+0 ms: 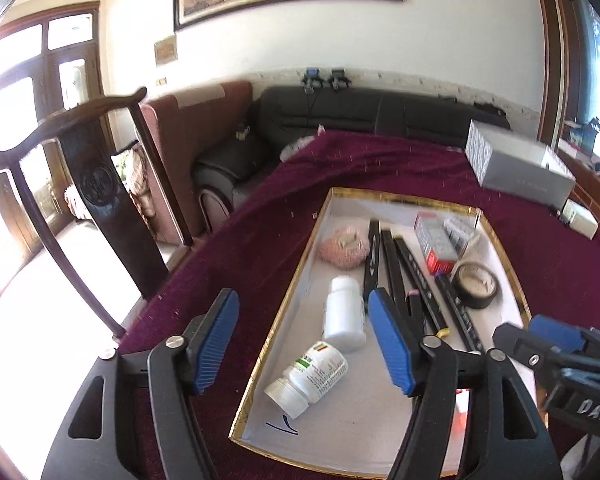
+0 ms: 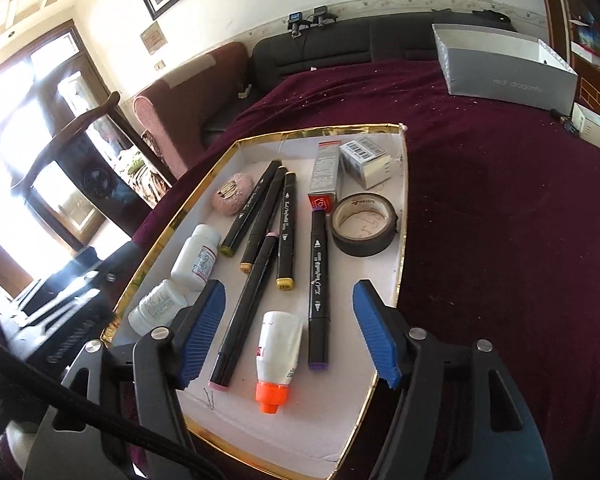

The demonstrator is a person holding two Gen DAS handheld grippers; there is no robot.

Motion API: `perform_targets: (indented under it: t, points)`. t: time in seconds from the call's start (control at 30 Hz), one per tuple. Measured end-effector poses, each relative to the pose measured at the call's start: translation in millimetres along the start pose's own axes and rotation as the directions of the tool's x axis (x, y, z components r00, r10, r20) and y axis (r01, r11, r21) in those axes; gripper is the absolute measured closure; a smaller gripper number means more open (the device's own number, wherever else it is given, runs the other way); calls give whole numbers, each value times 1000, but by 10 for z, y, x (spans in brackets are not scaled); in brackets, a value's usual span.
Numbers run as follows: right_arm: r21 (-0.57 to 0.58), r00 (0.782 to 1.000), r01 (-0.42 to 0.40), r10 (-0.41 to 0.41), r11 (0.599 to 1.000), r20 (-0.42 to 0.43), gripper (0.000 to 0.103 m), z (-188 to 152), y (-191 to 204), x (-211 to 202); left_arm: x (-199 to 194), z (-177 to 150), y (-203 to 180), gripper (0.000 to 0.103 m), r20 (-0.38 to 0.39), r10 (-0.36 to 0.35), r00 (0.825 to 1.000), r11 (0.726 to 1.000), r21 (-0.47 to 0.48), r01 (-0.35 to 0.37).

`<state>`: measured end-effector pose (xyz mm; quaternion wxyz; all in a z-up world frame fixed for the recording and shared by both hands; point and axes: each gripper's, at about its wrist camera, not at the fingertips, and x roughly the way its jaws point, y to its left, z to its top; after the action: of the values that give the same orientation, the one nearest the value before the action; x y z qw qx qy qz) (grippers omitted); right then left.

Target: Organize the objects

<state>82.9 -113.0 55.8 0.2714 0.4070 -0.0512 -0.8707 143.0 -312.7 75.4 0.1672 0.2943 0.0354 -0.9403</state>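
Observation:
A shallow white tray with a gold rim [image 1: 292, 292] [image 2: 168, 236] lies on the dark red cloth. In it are two white pill bottles [image 1: 343, 308] [image 2: 196, 258], several black markers [image 2: 284, 224], a white glue bottle with an orange cap [image 2: 278, 356], a black tape roll [image 2: 364, 224] [image 1: 476, 284], a pink round pad [image 2: 233, 194], a red and grey carton [image 2: 324, 184] and a small barcoded box [image 2: 366, 160]. My left gripper [image 1: 302, 296] hangs open over the tray's left rim, above the bottles. My right gripper [image 2: 290, 286] hangs open above the glue bottle and markers, gripping nothing.
A grey shoe box [image 2: 504, 68] [image 1: 516, 168] and a small white box [image 2: 596, 128] sit at the table's far right. A dark wooden chair [image 1: 100, 184] stands off the left edge. A black sofa [image 1: 360, 112] runs behind the table.

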Motion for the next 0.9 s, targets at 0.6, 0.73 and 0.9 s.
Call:
perform_targets:
  t: [0.6,0.73,0.9]
  points:
    - [-165,956,153,-103,974,275,19,36,359,-626,-865,240,242,1,189,26,982,991,-137,0]
    - [-123,963,147,-113,982,246,19,-35,251,-572,-864,189,228,1,186,38,982,992,-124,-15]
    - [-119,967,150,-121,982,223,19,-61,231,-516,-864,138,227,1,179,40,983,993,-119,-19]
